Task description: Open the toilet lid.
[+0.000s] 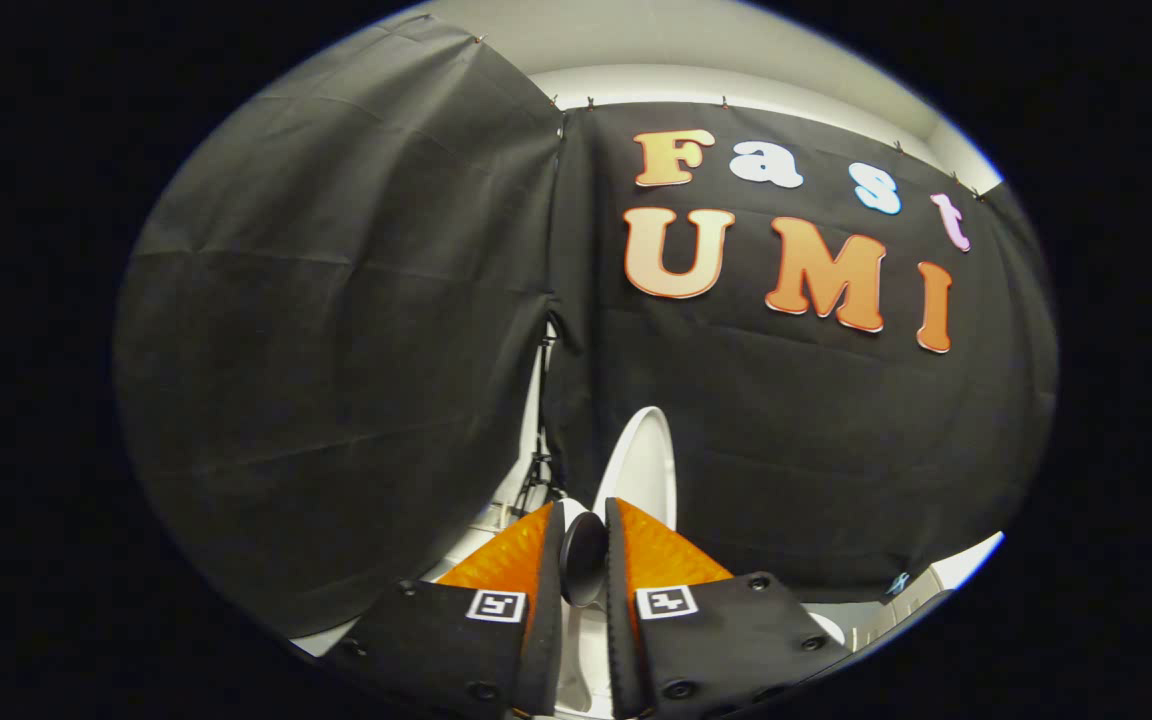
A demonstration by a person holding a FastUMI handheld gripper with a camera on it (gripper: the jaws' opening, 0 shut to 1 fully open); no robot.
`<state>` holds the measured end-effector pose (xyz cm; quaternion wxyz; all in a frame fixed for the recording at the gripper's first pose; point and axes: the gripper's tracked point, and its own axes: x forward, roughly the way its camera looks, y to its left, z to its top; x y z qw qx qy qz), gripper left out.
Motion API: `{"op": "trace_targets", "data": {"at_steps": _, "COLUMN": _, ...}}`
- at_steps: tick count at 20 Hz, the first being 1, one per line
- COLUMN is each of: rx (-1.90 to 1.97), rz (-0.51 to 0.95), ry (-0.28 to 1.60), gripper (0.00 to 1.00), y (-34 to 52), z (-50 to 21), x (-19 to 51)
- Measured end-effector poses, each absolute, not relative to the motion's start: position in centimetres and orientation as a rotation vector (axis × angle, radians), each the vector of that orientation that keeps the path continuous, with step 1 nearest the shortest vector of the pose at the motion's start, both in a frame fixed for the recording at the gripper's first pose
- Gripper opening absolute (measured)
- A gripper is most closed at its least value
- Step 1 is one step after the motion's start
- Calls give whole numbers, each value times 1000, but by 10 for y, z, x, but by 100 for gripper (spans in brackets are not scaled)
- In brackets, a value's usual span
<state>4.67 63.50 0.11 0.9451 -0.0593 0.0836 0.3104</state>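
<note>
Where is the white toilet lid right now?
In the gripper view, the white toilet lid stands raised, edge-on, just ahead of the tool, against the black cloth wall; its lower part and a dark round knob sit between the nearly closed fingers.

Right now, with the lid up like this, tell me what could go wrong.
1. The gripper seems shut on a small dark knob at the edge of the raised toilet lid; if the thin hold slips, the lid may slam down.
2. The lid stands near the black cloth wall; pushing further may knock it into the cloth.
3. A dark stand sits in the cloth gap nearby; a sideways swing might hit it.
</note>
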Motion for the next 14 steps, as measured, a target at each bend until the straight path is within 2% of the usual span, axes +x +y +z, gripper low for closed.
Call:
{"op": "trace_targets", "data": {"at_steps": 5, "rx": -40, "rz": 716, "ry": 116, "gripper": 54, "y": 634, "z": 37, "x": 28}}
{"op": "trace_targets", "data": {"at_steps": 12, "rx": 26, "rz": 697, "ry": 76, "gripper": 97, "y": 568, "z": 81, "x": 49}}
{"op": "trace_targets", "data": {"at_steps": 14, "rx": 38, "rz": 662, "ry": 51, "gripper": 96, "y": 529, "z": 91, "x": 63}}
